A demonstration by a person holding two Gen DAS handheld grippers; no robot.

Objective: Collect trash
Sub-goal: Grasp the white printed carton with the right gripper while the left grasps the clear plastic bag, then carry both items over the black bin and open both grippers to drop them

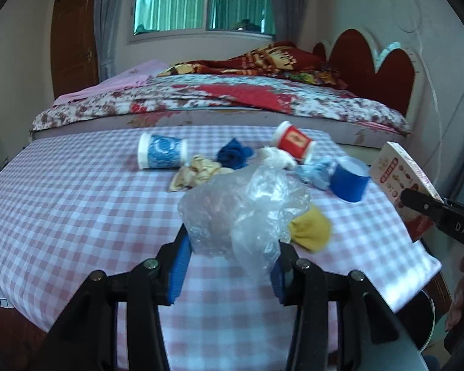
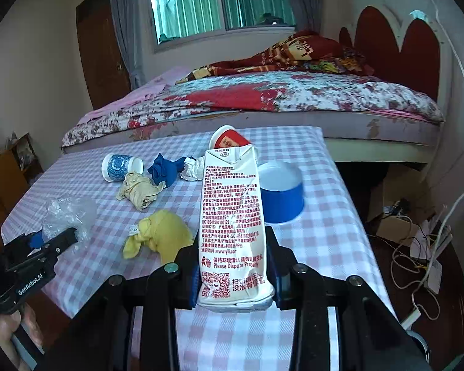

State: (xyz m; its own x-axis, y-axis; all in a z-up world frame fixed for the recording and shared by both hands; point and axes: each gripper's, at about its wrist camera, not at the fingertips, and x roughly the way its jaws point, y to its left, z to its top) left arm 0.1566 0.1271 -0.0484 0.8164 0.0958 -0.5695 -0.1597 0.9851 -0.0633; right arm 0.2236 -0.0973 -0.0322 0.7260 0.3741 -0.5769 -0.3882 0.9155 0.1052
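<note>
My left gripper (image 1: 232,247) is shut on a crumpled clear plastic bag (image 1: 244,204), held just above the pink checked tablecloth (image 1: 77,201). My right gripper (image 2: 232,247) is shut on a flattened white milk carton (image 2: 229,204) with red print, standing upright between the blue pads. The left wrist view catches this carton (image 1: 399,176) at the right edge. On the cloth lie a blue patterned cup (image 1: 161,154), a red cup (image 1: 294,142), a blue tub (image 1: 349,182), and blue (image 1: 233,154), beige (image 1: 198,173), yellow (image 1: 311,228) and white (image 1: 278,156) wads.
A bed (image 2: 294,99) with a floral cover runs along the far edge of the table. Right of the table, cardboard boxes and tangled cables (image 2: 417,247) lie on the floor. A low wooden shelf (image 2: 12,167) stands at the left.
</note>
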